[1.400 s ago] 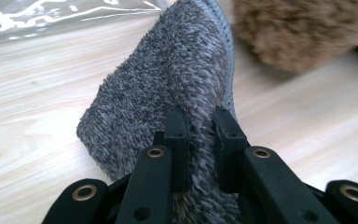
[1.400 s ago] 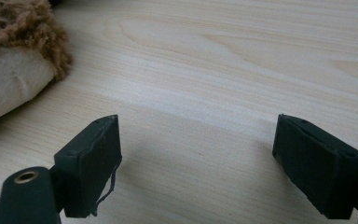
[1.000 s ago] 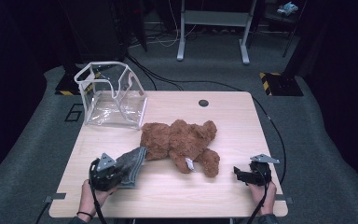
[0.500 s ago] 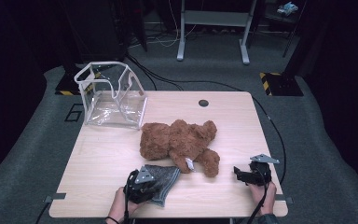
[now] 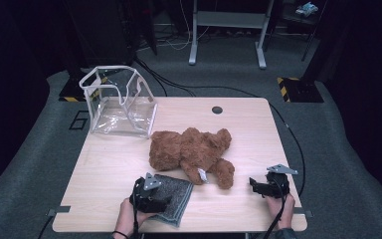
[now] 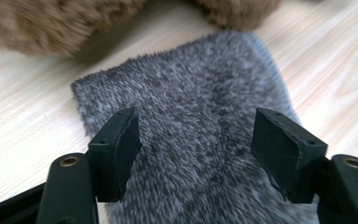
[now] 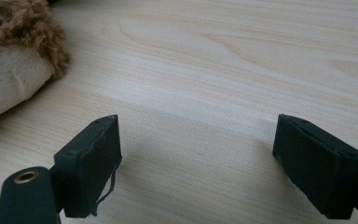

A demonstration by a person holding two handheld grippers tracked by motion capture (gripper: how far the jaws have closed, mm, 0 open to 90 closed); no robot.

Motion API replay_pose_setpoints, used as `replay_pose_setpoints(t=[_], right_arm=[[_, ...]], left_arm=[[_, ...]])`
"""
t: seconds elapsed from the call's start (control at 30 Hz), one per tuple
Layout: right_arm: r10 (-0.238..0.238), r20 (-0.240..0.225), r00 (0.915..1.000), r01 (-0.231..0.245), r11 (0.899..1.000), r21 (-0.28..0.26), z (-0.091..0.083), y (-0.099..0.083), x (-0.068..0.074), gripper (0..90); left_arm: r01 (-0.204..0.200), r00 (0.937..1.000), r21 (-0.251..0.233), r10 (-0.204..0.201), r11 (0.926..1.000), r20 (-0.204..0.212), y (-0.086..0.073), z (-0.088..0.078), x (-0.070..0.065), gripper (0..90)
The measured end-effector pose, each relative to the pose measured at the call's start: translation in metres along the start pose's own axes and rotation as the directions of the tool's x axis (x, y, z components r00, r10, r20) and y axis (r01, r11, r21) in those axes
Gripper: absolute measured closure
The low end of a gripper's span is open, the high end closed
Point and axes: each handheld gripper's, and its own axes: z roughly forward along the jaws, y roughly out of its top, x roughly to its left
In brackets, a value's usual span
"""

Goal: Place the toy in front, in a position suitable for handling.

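Grey fleecy cloth [image 5: 175,196] lies flat on the near edge of the pale wooden counter [image 5: 238,124], just in front of a brown teddy bear [image 5: 193,153] sprawled at the counter's middle; from the high view the cloth's far corner sits just beside the bear's body. The left hand-held gripper [image 6: 196,140] rests over the cloth, its jaws having just been opening: they now stand apart with the grey pile showing between them, the pads [image 6: 116,149] clear of the fabric on either side, nothing gripped. A person's left hand [image 5: 129,219] holds that tool at the counter's near edge. The right hand-held gripper [image 7: 196,154] sits low over bare wood near the right corner, jaws wide and empty, with one pale sole of the bear at the left of its view. A clear plastic bag with white trim [image 5: 119,102] stands open at the far left corner, well apart from the cloth.
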Motion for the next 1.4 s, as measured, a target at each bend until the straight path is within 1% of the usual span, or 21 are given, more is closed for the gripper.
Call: replay_pose_setpoints(t=[0.1, 0.17, 0.23, 0.27, 0.3, 0.33, 0.4, 0.5, 0.63, 0.77, 0.83, 0.87, 0.9, 1.0, 1.1, 1.17, 1.23, 1.27, 1.3, 1.37, 1.4], right_arm=[[0.001, -0.002, 1.0, -0.001, 1.0, -0.003, 0.0, 0.0, -0.001, 14.6], [0.0, 0.0, 1.0, 0.0, 1.0, -0.003, 0.0, 0.0, -0.001, 14.6], [0.001, -0.002, 1.0, -0.001, 1.0, -0.003, 0.0, 0.0, -0.001, 14.7], [0.002, -0.002, 1.0, -0.002, 1.0, -0.003, 0.0, 0.0, -0.001, 14.6], [0.001, -0.002, 1.0, -0.001, 1.0, -0.003, 0.0, 0.0, -0.001, 14.6], [0.002, -0.001, 1.0, -0.002, 1.0, -0.003, 0.0, 0.0, -0.001, 14.6], [0.003, -0.002, 1.0, -0.003, 1.0, -0.003, 0.0, 0.0, -0.001, 14.6], [0.004, -0.003, 1.0, -0.004, 1.0, -0.003, 0.0, 0.0, -0.001, 14.6], [0.008, -0.005, 1.0, -0.008, 1.0, -0.002, 0.0, 0.0, -0.001, 14.6], [0.01, -0.007, 0.9999, -0.01, 1.0, -0.001, -0.001, 0.0, -0.001, 14.6], [0.008, -0.007, 0.9999, -0.008, 1.0, -0.001, 0.0, 0.0, -0.001, 14.6], [0.009, -0.009, 0.9999, -0.009, 1.0, 0.003, -0.001, 0.0, -0.001, 14.6], [0.012, -0.009, 0.9999, -0.012, 1.0, -0.002, 0.0, 0.0, -0.001, 14.6], [0.022, -0.02, 0.9996, -0.022, 1.0, 0.001, -0.001, 0.001, -0.004, 14.3], [0.046, -0.032, 0.9984, -0.046, 0.999, 0.008, -0.002, 0.003, -0.005, 13.6], [0.034, -0.048, 0.9983, -0.034, 0.999, -0.007, -0.005, 0.009, -0.002, 13.6], [0.017, -0.07, 0.9974, -0.019, 0.999, -0.038, -0.012, 0.021, 0.006, 13.7], [0.003, -0.091, 0.9958, -0.008, 0.999, -0.052, -0.016, 0.03, 0.013, 13.7], [-0.006, -0.097, 0.9952, 0.001, 0.998, -0.056, -0.017, 0.034, 0.015, 13.7], [-0.046, -0.127, 0.9908, 0.037, 0.997, -0.071, -0.019, 0.051, 0.029, 14.1], [-0.059, -0.143, 0.9879, 0.049, 0.996, -0.074, -0.019, 0.061, 0.038, 14.1]], left_arm=[[-0.012, 0.9999, 0.005, 0.012, 0.9999, -0.006, -0.001, 0.007, -0.002, 39.3], [-0.013, 0.9999, 0.011, 0.013, 0.9999, 0.007, -0.002, 0.011, -0.001, 46.0], [0.001, 0.9999, 0.006, -0.002, 1.0, 0.012, -0.004, 0.013, -0.001, 50.8], [0.019, 0.9994, -0.002, -0.019, 0.9998, 0.027, -0.004, 0.013, -0.001, 54.0], [0.019, 0.9992, 0.0, -0.019, 0.9998, 0.035, -0.004, 0.013, 0.0, 56.8], [0.042, 0.9984, -0.013, -0.042, 0.999, 0.039, -0.005, 0.014, 0.0, 58.4], [0.061, 0.9968, -0.016, -0.06, 0.998, 0.053, -0.005, 0.014, -0.001, 59.4], [0.075, 0.9961, -0.02, -0.074, 0.997, 0.049, -0.005, 0.016, -0.005, 59.0], [0.057, 0.9972, -0.011, -0.057, 0.9983, 0.048, 0.0, 0.019, -0.015, 59.5], [0.057, 0.9965, -0.019, -0.056, 0.9982, 0.062, 0.002, 0.022, -0.019, 61.9], [0.046, 0.9968, -0.015, -0.045, 0.9988, 0.066, 0.003, 0.022, -0.018, 61.5], [0.053, 0.9965, -0.019, -0.051, 0.9984, 0.067, 0.003, 0.022, -0.018, 59.8], [0.064, 0.995, -0.018, -0.063, 0.9978, 0.078, 0.004, 0.021, -0.016, 57.1], [0.089, 0.9933, -0.027, -0.087, 0.9957, 0.076, 0.006, 0.015, -0.011, 45.0], [0.101, 0.9933, -0.054, -0.097, 0.9935, 0.063, 0.012, 0.001, -0.002, 36.2], [0.1, 0.9949, -0.084, -0.098, 0.9915, 0.022, 0.016, -0.009, 0.005, 32.9], [0.127, 0.9918, -0.11, -0.128, 0.9859, -0.004, 0.022, -0.016, 0.019, 30.3], [0.137, 0.9901, -0.122, -0.14, 0.983, -0.013, 0.024, -0.017, 0.022, 29.2], [0.164, 0.9856, -0.137, -0.168, 0.9769, -0.021, 0.028, -0.019, 0.029, 28.4], [0.168, 0.9824, -0.16, -0.179, 0.9728, -0.055, 0.036, -0.02, 0.042, 27.0], [0.169, 0.9821, -0.161, -0.18, 0.9724, -0.054, 0.039, -0.02, 0.047, 25.9]])
